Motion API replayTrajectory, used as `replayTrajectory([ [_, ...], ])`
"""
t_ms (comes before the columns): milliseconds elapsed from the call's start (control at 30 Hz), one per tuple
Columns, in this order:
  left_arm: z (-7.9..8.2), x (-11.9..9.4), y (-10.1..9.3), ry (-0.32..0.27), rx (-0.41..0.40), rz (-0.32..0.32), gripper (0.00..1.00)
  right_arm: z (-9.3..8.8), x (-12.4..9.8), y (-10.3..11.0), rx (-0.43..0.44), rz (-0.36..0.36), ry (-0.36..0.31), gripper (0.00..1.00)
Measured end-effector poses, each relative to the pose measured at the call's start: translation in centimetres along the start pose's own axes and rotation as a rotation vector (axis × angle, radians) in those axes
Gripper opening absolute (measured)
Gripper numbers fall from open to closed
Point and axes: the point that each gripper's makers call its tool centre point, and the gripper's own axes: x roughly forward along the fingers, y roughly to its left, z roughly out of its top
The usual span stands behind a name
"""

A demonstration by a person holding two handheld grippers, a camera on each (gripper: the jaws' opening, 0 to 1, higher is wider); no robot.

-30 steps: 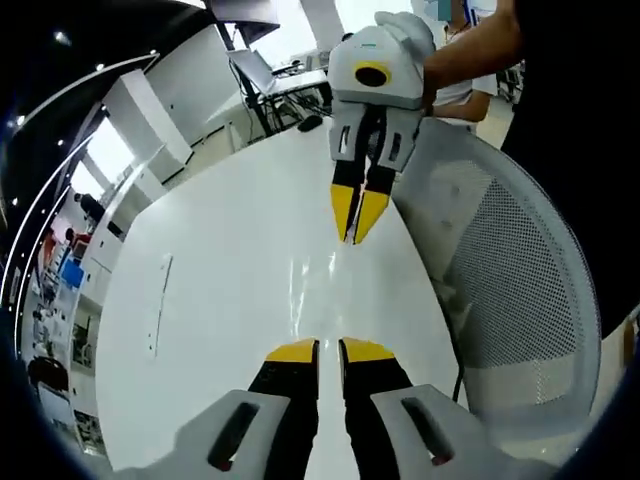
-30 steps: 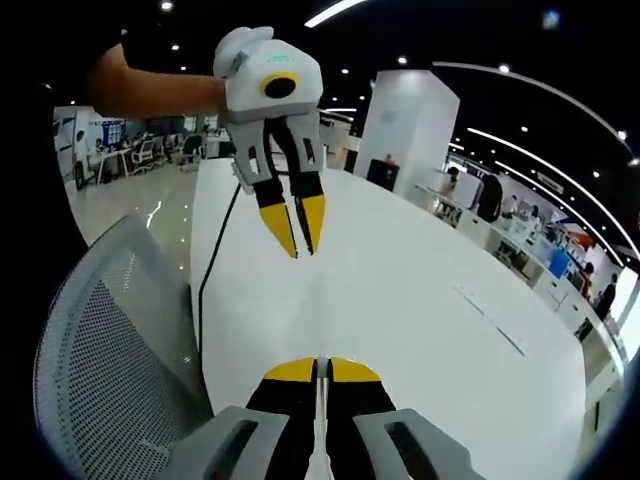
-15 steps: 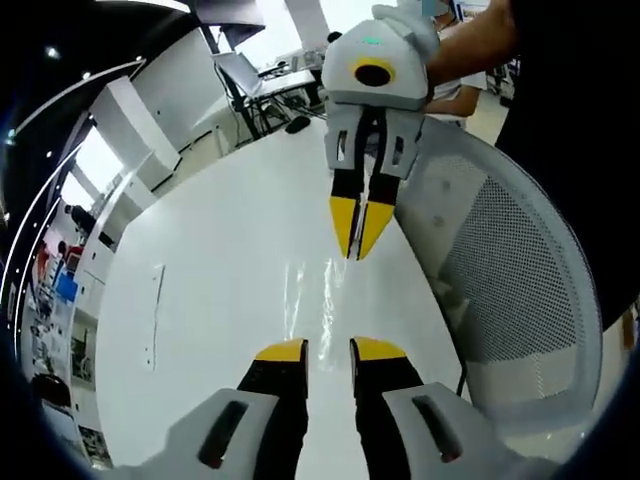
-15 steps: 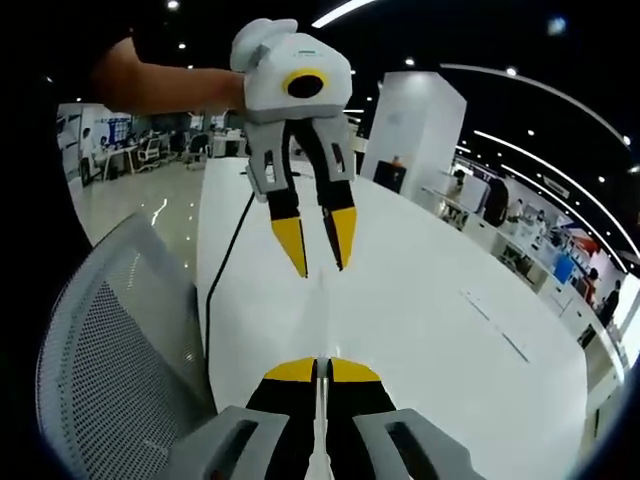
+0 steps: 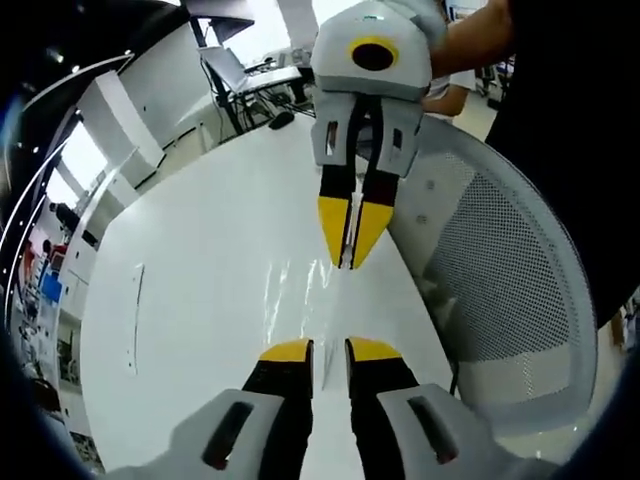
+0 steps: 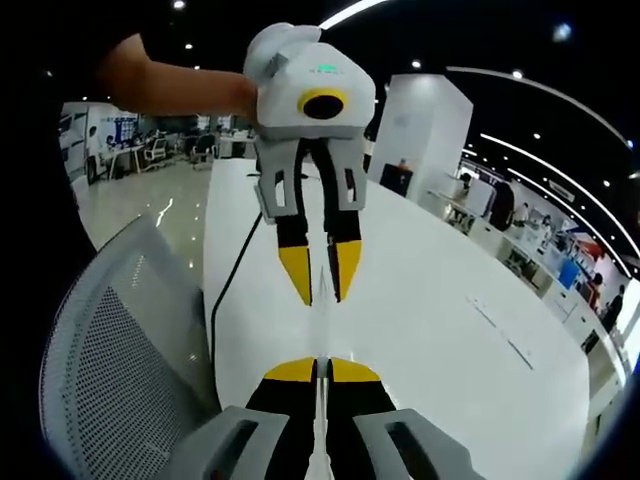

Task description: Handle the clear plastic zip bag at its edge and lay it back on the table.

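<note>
Bag between both claws.

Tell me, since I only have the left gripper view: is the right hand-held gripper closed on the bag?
Observer: Yes. In the right gripper view, the right hand-held gripper has its jaws shut on the thin edge of the clear bag.
Operator: And how does the left one look from that side?
Observer: The left hand-held gripper has its jaws slightly apart, and the bag's edge runs up between them. I cannot tell whether they touch it.
</note>
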Motion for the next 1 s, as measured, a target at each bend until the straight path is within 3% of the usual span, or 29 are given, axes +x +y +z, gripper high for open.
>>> replayTrajectory([
  [167,0.0,0.1,-0.3,-0.006,0.019,-0.003,0.00,0.2,0.1,0.1,-0.001,0.000,-0.005,0.00],
  [300,-0.1,0.2,-0.8,-0.009,0.045,-0.010,0.00,0.3,0.1,0.2,-0.002,0.001,-0.004,0.00],
  [367,0.0,0.1,-0.5,-0.013,0.079,0.015,0.00,0.3,0.1,0.1,0.003,0.001,-0.008,0.00],
  [500,-0.2,0.1,-1.1,-0.001,0.083,-0.016,0.00,0.4,0.1,0.1,-0.007,0.004,-0.007,0.00],
  [1000,-0.6,-0.1,-1.4,-0.001,0.070,-0.003,0.00,0.7,0.4,0.2,-0.013,0.011,-0.017,0.00],
])
